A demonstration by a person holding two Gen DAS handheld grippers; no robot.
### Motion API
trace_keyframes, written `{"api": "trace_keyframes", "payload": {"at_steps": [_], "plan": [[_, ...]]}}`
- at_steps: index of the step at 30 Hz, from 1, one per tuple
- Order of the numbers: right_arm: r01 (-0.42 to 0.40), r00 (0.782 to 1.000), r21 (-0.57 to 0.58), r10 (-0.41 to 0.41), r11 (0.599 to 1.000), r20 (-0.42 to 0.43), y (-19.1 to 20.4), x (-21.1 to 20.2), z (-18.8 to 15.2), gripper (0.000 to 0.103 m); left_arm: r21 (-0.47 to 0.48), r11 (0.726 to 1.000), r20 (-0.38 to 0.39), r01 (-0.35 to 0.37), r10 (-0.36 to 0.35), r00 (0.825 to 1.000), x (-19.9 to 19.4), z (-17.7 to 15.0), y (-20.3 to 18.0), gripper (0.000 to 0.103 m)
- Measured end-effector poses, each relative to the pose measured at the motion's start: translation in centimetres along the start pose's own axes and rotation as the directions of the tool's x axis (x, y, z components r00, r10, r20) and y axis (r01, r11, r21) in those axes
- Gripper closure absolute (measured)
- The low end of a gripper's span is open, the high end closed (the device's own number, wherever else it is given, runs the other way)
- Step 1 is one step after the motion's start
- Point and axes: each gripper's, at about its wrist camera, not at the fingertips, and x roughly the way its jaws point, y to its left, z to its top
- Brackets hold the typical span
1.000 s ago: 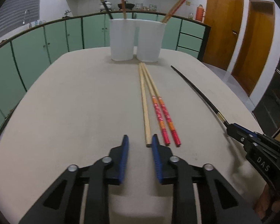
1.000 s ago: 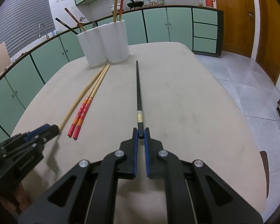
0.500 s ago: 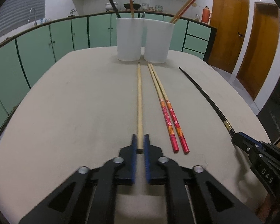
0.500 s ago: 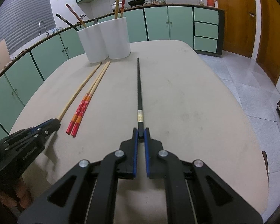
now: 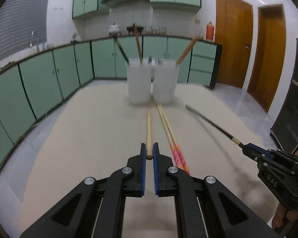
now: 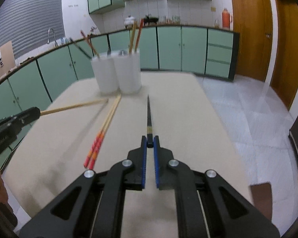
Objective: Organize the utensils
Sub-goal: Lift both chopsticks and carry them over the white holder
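Note:
My left gripper (image 5: 148, 152) is shut on the end of a plain wooden chopstick (image 5: 148, 130), lifted off the beige table (image 5: 79, 138) and pointing at two white cups (image 5: 139, 83). My right gripper (image 6: 149, 143) is shut on the end of a black chopstick (image 6: 149, 111), also raised. Each shows in the other's view: the black chopstick (image 5: 210, 122) at right, the wooden one (image 6: 73, 107) at left. A red-and-orange patterned pair (image 5: 169, 134) lies on the table between them, also in the right wrist view (image 6: 103, 132). Both cups (image 6: 127, 73) hold several chopsticks.
Green cabinets (image 5: 39, 83) run along the left and back of the room. Two wooden doors (image 5: 248, 53) stand at the right. The tiled floor (image 6: 248, 115) lies beyond the table's right edge.
My left gripper shut on the wooden chopstick, and both grippers have raised their chopsticks off the table. The patterned pair has not moved.

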Motion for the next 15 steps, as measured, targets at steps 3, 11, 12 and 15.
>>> {"api": "trace_keyframes", "payload": {"at_steps": [3, 11, 12, 15], "plan": [[-0.01, 0.999, -0.001, 0.01, 1.0, 0.052, -0.4, -1.4, 2.6, 0.097, -0.002, 1.0, 0.06, 0.012, -0.012, 0.998, -1.5, 2.2, 0.4, 0.096], [-0.107, 0.987, 0.069, 0.098, 0.992, 0.131, -2.1, -3.1, 9.6, 0.097, -0.006, 0.998, 0.16, 0.057, -0.056, 0.986, -2.8, 7.5, 1.2, 0.096], [-0.119, 0.985, 0.074, 0.109, 0.99, 0.134, -2.3, -3.1, 10.6, 0.097, -0.006, 0.998, 0.162, 0.065, -0.063, 0.985, -2.7, 8.1, 1.2, 0.097], [-0.14, 0.983, 0.078, 0.129, 0.987, 0.129, -2.7, -3.3, 12.3, 0.097, -0.005, 0.997, 0.163, 0.083, -0.081, 0.983, -2.5, 9.7, 1.4, 0.097]]}}
